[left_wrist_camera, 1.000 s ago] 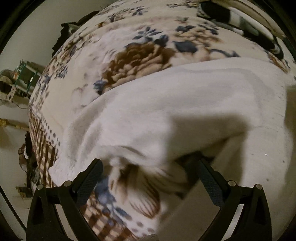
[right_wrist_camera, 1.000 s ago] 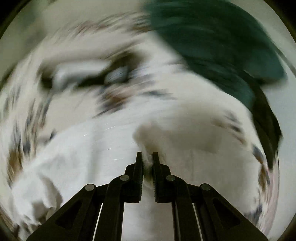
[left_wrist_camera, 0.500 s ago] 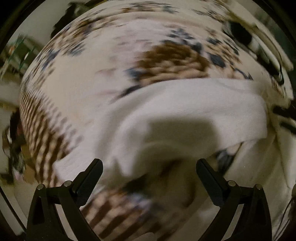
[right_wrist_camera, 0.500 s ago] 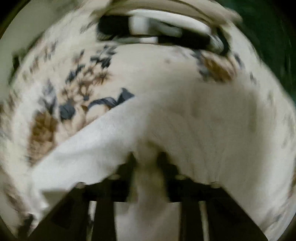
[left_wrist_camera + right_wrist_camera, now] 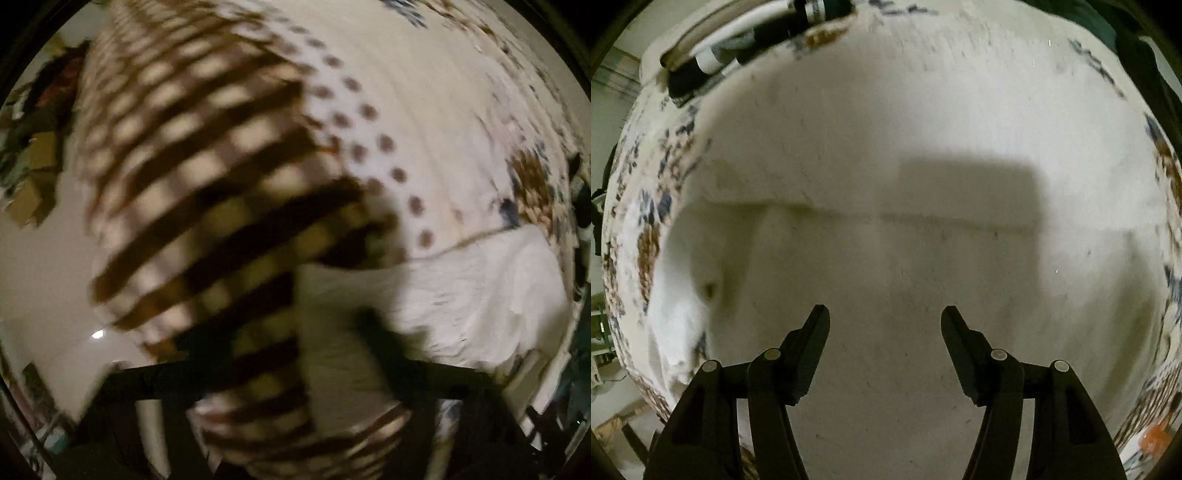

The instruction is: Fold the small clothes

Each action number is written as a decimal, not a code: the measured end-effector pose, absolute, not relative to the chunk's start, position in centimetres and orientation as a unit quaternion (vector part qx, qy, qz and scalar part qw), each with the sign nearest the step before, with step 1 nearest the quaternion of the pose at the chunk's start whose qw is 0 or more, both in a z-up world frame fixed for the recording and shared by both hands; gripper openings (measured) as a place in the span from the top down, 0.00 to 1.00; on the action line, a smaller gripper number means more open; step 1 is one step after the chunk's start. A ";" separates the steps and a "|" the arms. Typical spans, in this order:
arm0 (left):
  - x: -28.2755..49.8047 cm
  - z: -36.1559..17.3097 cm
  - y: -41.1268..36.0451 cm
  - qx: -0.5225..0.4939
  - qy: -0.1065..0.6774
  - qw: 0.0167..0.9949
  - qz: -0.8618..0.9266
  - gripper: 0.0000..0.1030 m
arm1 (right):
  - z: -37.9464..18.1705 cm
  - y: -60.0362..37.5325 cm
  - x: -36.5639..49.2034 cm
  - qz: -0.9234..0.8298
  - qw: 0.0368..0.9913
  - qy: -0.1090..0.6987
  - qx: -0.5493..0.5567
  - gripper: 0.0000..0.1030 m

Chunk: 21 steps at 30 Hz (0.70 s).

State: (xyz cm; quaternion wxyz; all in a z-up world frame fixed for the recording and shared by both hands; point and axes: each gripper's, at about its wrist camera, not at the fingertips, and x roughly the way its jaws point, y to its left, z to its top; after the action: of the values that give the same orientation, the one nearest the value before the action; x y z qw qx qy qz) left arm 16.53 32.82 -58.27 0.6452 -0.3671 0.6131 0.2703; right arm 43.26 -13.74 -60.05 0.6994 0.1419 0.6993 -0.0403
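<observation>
Floral bedding (image 5: 646, 236) covered the bed under both cameras, and the white garment (image 5: 886, 206) lay spread across it.

Nearest the right camera, the right hand-held gripper (image 5: 884, 319) hung just above the cloth with its fingers (image 5: 812, 332) spread apart and nothing between them. Half a second before, those fingers had been pinched on a bunch of the white fabric, so the hold had been let go. Beyond the tips, a straight fold edge (image 5: 849, 214) ran across the garment, with one layer lying flat on another and the gripper's square shadow over it. That suggested one fold had just been laid down and released. Farther off, at the head of the bed, sat a black-and-white striped item (image 5: 750, 40), well apart from the work.

The left view was badly smeared by motion. Close in, the left hand-held gripper (image 5: 295, 369) was only a dark blur, so I cannot tell whether it was spread or pressed together; a pale strip ran close by it, but whether that was held cloth could not be judged. Behind it the checked border (image 5: 207, 192) of the bedding filled the middle, where a moment earlier the garment had filled this view, so the left hand had swung away toward the bed's edge. The garment (image 5: 480, 295) showed only at the lower right, flat on the bed.

With the right hold dropped, the next likely need was a fresh grip for a further fold.
</observation>
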 end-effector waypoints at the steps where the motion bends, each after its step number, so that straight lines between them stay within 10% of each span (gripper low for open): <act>1: 16.9 -58.2 32.6 -0.359 0.611 0.652 0.271 0.69 | -60.4 -13.6 42.9 -0.040 0.697 0.703 0.140 0.37; 5: 17.1 -55.8 33.6 -0.365 0.584 0.670 0.278 0.96 | -61.3 -13.1 41.0 -0.039 0.692 0.711 0.117 0.37; 16: 20.7 -53.1 42.7 -0.396 0.513 0.714 0.266 0.93 | -60.0 -15.1 38.7 -0.051 0.698 0.706 0.110 0.37; 18: 19.5 -53.9 43.1 -0.427 0.507 0.704 0.255 0.87 | -59.8 -15.6 38.1 -0.051 0.697 0.706 0.114 0.37; 21: 16.6 -55.6 42.2 -0.499 0.485 0.677 0.239 0.38 | -59.3 -16.3 37.5 -0.051 0.694 0.708 0.121 0.37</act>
State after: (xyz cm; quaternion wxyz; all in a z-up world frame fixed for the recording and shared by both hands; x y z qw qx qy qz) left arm 16.64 42.16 -55.60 0.6774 -0.4989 0.4848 0.2391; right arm 37.48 -16.28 -59.33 0.6936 0.1207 0.7083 -0.0514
